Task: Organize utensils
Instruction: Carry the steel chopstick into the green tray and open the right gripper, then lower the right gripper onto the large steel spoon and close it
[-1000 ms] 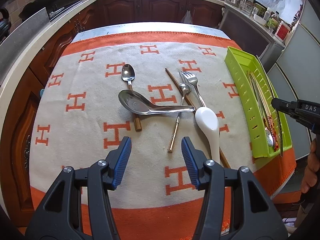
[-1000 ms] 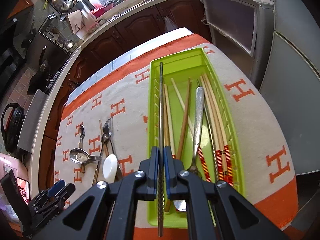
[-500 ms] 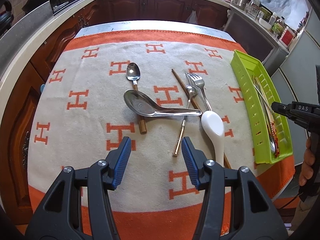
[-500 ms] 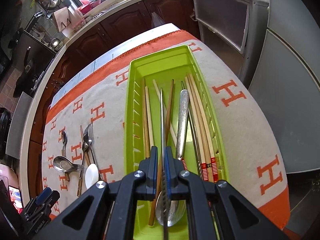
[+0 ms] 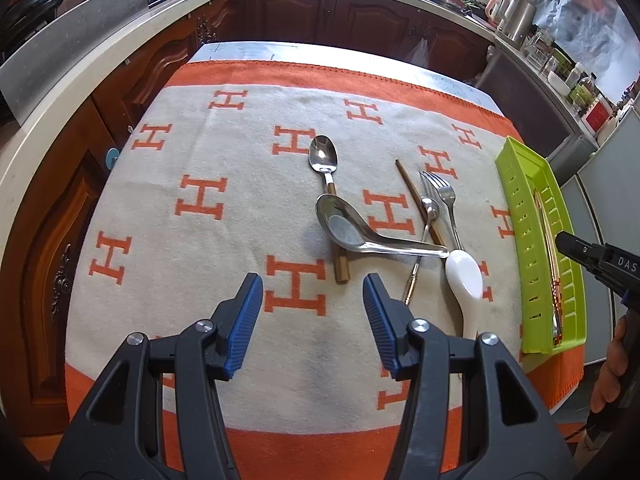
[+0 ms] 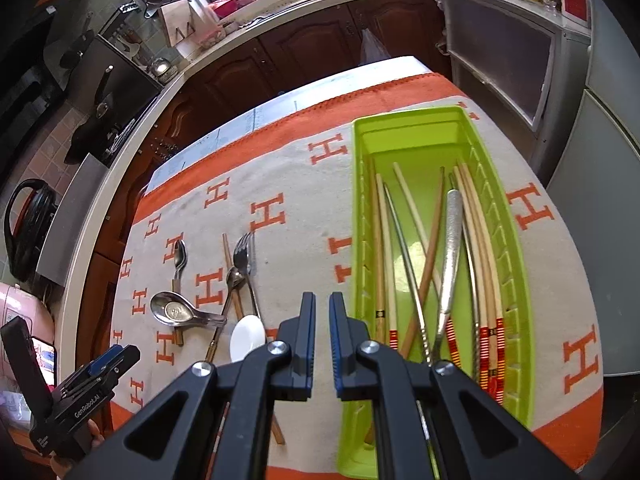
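The right gripper (image 6: pixel 322 336) hovers above the blanket just beside the green tray's (image 6: pixel 360 240) near wall, its jaws nearly together with only a thin slit between the pads and nothing in them; the left gripper (image 5: pixel 312 320) hangs half open and empty over the blanket (image 5: pixel 200 280), short of the loose cutlery. The tray already holds chopsticks and a long metal utensil lying lengthwise. What remains to be sorted is a tangled cluster in the middle of the blanket: a metal soup spoon (image 5: pixel 348 232) lies across the wood-handled spoon (image 5: pixel 326 184), its handle crossing a slim spoon (image 5: pixel 420 248), while a fork (image 5: pixel 442 200) and a single brown chopstick (image 5: pixel 416 200) run under or beside the white ceramic spoon (image 5: pixel 464 280). The main risk is in that overlap: lifting one piece would likely drag or flick its neighbours, and the smooth ceramic spoon could slip from the pads. Thin flat handles on soft cloth are also hard to pinch, so the pads may snag the fabric. The right jaws would first need to open.
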A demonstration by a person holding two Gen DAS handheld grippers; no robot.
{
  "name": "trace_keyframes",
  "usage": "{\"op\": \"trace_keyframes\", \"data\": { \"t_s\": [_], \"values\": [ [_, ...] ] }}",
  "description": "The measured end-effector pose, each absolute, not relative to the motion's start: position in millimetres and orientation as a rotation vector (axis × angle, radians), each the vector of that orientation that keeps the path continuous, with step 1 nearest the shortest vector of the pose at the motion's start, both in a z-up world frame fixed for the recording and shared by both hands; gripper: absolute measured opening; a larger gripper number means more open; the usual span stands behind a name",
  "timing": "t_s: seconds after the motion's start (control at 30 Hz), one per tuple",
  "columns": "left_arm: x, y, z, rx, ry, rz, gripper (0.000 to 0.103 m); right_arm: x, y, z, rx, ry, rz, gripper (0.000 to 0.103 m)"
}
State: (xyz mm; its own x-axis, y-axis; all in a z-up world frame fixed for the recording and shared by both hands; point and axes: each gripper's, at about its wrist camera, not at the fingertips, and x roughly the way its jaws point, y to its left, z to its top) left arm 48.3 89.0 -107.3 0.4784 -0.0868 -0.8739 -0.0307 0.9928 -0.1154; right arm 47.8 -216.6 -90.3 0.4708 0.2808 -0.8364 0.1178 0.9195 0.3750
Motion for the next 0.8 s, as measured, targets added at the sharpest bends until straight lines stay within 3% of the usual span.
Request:
{"op": "trace_keyframes", "data": {
  "t_s": [0.37, 0.53, 0.8],
  "values": [
    [55, 91, -93, -0.095, 1.043, -0.046, 0.049, 57, -164, -95, 0.341, 1.134, 0.271, 0.007],
    [57, 101, -89, -0.109, 1.032, -0.028, 0.049, 67, -138, -92, 0.288, 1.129, 0.347, 0.022],
    [56, 123, -90, -0.134, 1.030, 0.018, 0.049, 93, -87, -101, 0.143, 1.152, 0.472, 0.022]
  ]
}}
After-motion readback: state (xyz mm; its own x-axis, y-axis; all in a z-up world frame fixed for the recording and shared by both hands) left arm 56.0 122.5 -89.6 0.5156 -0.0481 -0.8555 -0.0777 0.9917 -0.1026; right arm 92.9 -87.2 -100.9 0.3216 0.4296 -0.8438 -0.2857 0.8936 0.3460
